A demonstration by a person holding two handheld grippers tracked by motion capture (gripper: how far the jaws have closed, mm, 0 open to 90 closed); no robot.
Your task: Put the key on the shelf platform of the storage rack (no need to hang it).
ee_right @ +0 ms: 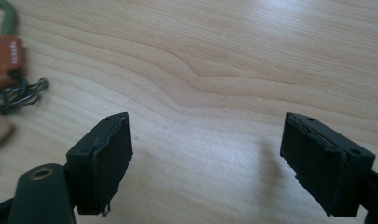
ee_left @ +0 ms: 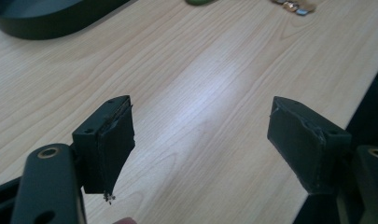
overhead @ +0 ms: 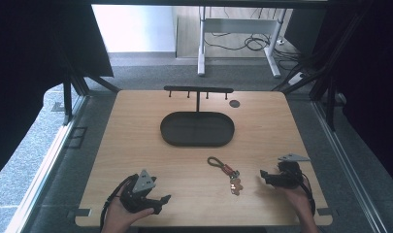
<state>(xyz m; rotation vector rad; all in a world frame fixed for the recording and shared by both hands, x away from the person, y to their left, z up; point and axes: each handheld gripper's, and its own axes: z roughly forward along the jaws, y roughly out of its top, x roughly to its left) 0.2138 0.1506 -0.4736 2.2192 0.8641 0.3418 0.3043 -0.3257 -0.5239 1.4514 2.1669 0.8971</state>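
left gripper (overhead: 161,199): 7 o'clock on the table (overhead: 136,145), near edge, held in a hand (overhead: 117,216). Jaws spread wide, nothing between them; bare wood under them in the left gripper view (ee_left: 200,140).
right gripper (overhead: 263,174): 4 o'clock, in the other hand (overhead: 297,198), pointing toward table centre. Jaws fully apart, empty (ee_right: 205,158). Pads (ee_right: 109,161) flat, black, rubbery, edges a bit frayed.
keychain (overhead: 226,173): just below table centre, toward 5 o'clock, lying flat between the two grippers, nearer the right one, not touching either. Green cord loop (overhead: 214,161) at the far end, brown leather tab (overhead: 228,169), wire ring (ee_right: 18,95), small tan charm (overhead: 237,186) at the near end.
step: looks like the approach before pickup. Nothing grasped yet.
next move: my read, right gripper slides left onto the keychain and closes on the leather tab or cord. Loose, floppy item, so a low, level pinch is needed; the metal ring may slip.
tray (overhead: 197,129): 12 o'clock of centre, dark oval dish, matte, low rim, empty.
rack (overhead: 198,90): behind the tray, thin post with a black crossbar and small hooks. Likely target for the keychain.
disc (overhead: 234,103): 1 o'clock, small dark round piece on the table, flat.
table surface: light wood grain laminate, smooth, slight glare.
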